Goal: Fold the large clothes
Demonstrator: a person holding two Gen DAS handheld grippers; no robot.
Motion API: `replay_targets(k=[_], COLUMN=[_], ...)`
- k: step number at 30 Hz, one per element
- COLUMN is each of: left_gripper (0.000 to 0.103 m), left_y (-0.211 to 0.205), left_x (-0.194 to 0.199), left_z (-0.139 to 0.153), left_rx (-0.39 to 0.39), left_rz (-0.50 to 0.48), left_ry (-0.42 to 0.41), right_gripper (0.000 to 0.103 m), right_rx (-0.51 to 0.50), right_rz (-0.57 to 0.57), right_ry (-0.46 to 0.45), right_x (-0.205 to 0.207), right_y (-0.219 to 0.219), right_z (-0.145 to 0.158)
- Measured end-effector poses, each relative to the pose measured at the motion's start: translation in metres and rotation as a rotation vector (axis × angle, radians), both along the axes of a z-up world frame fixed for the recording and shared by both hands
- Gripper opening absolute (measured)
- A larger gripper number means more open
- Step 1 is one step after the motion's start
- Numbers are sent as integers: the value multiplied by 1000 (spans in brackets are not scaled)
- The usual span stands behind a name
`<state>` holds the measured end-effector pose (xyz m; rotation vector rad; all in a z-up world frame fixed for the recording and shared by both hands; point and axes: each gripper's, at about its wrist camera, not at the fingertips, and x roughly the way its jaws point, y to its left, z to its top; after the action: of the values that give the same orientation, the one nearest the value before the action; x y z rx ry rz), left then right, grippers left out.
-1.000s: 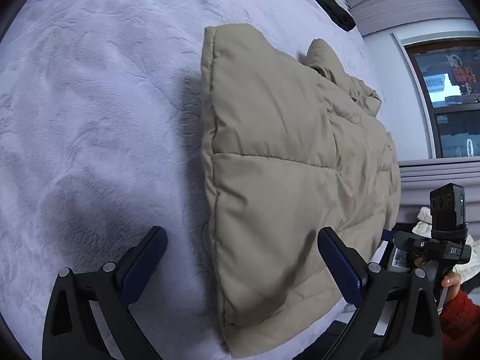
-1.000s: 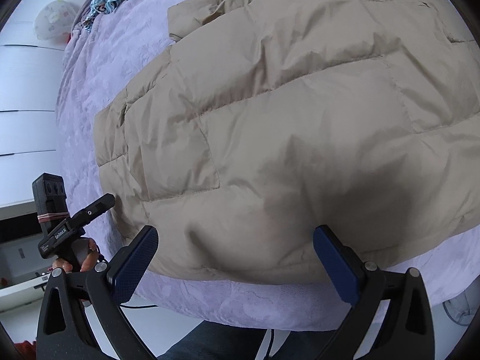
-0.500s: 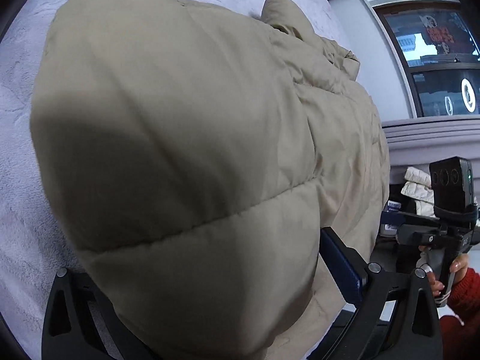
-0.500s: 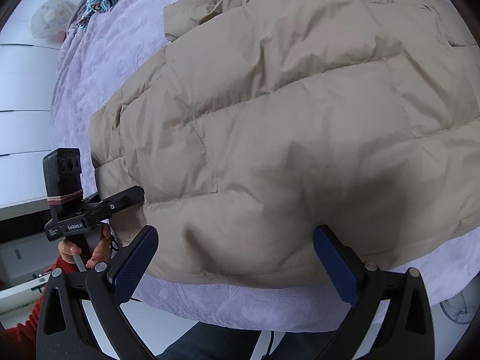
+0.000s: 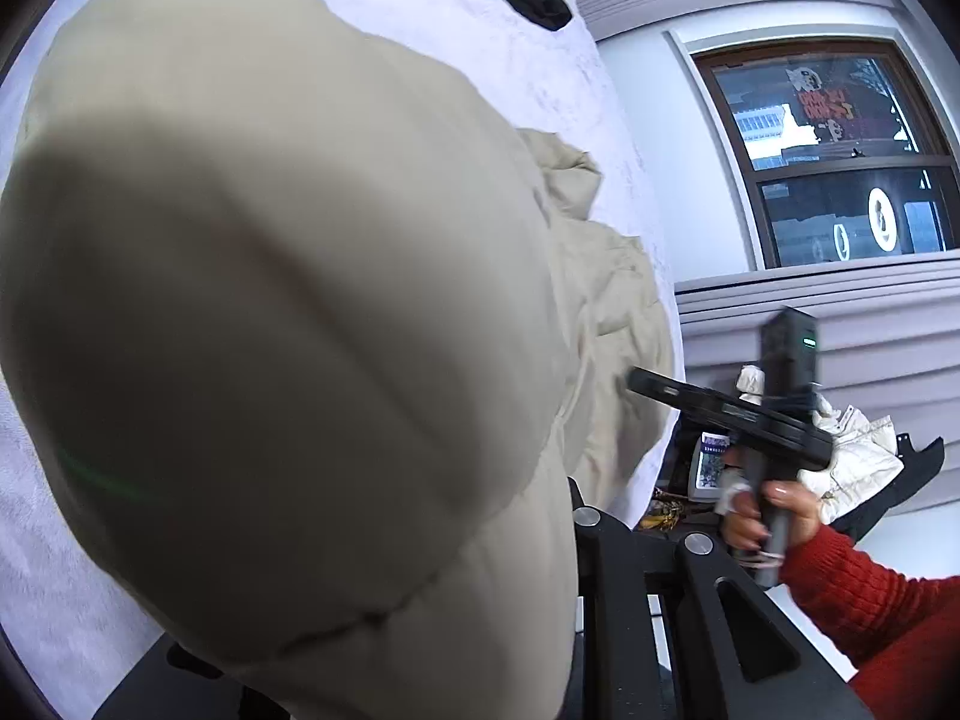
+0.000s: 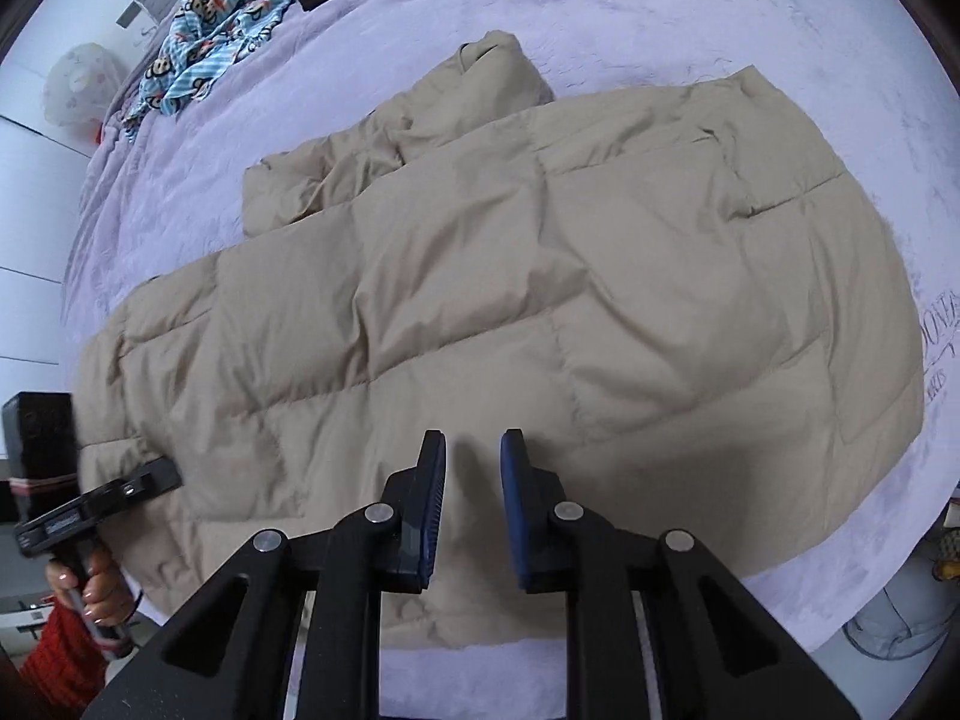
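The beige puffer jacket (image 6: 510, 312) lies spread flat on the lavender bed (image 6: 690, 18), its long edge running along the near side of the mattress, with a sleeve or collar bunched at the far left. It looks light and bulky: soft, springy quilting with a smooth shell that will likely slip under a shallow pinch and puff back open after a fold. The stitched seams and the hem edge seem the best places to take hold, since the fabric is thinner there and the fingers can bite through both layers.

The right gripper (image 6: 474, 492) sits at the near hem about midway along the jacket. Its blue-padded fingers (image 6: 433, 480) are drawn close, with a narrow gap, and fabric shows between them; whether they are truly pinching it I cannot tell.

The left gripper (image 6: 150, 477), seen from the right wrist view, meets the jacket at its near left corner. In the left wrist view a fold of jacket (image 5: 270, 330) bulges right against the lens and hides the fingers, so their state cannot be told, though cloth draped that close suggests the corner is held.
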<state>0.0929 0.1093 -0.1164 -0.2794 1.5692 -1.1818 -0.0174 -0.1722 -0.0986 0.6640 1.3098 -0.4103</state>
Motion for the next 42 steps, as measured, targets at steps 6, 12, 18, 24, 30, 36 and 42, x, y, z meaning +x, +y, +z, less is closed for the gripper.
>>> replay_targets(k=[6, 12, 18, 24, 30, 36, 42], left_gripper=[24, 24, 25, 39, 77, 77, 77], left_y=[-41, -134, -227, -313, -370, -370, -391], left_x=[-27, -62, -84, -104, -121, -135, -143], left_z=[70, 114, 136, 114, 66, 49, 42], left_rx=[24, 174, 256, 259, 162, 205, 222], left_rz=[56, 71, 8, -129, -231, -257, -266], left_ry=[-34, -118, -181, -161, -82, -113, -150], right_gripper=[19, 17, 15, 15, 16, 84, 84], right_rx=[91, 298, 386, 298, 301, 282, 346], right_rz=[91, 90, 42, -94, -260, -288, -135], right_ry=[-90, -113, -130, -235, -240, -279, -444], right_x=[20, 36, 17, -74, -165, -215, -219], right_y=[-9, -26, -67, -151, -187, -177, -152], right_z=[-36, -83, -70, -14, -14, 2, 47])
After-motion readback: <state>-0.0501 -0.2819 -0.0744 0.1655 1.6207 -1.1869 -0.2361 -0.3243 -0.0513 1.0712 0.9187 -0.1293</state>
